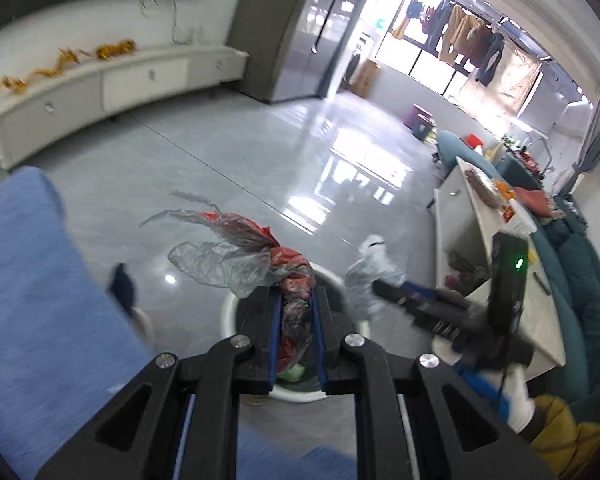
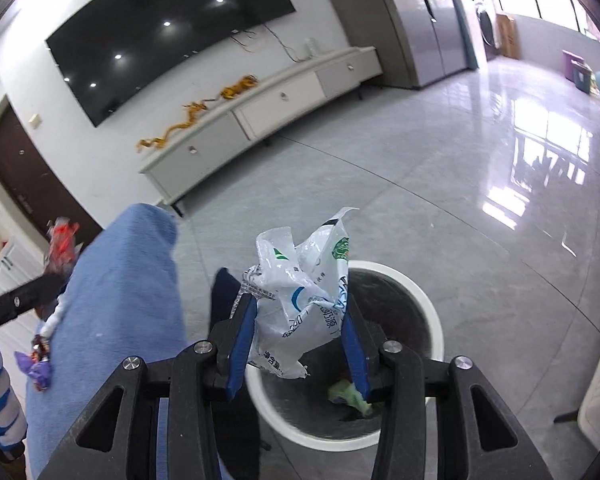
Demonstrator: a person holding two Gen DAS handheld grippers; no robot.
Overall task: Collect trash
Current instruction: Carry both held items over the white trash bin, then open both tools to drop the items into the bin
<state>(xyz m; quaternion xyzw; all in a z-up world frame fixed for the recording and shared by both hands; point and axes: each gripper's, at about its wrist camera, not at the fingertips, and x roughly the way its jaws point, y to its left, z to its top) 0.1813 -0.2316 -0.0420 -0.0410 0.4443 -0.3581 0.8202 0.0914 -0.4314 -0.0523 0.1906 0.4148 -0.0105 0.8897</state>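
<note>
My left gripper (image 1: 296, 300) is shut on a crumpled red and clear plastic wrapper (image 1: 252, 252) and holds it above the round white trash bin (image 1: 230, 312). My right gripper (image 2: 300, 312) is shut on a crumpled white plastic bag (image 2: 304, 280) with printed text, held over the same bin (image 2: 424, 300). The bin has a dark liner and a green scrap (image 2: 350, 394) lies at its bottom. In the left wrist view the right gripper (image 1: 388, 284) with its white bag (image 1: 366, 268) shows to the right of the bin.
The person's blue-jeaned leg (image 1: 32, 300) is left of the bin, also in the right wrist view (image 2: 120, 300). A white table (image 1: 512, 292) and a teal sofa (image 1: 588, 280) stand to the right. A white TV cabinet (image 2: 260, 112) lines the far wall.
</note>
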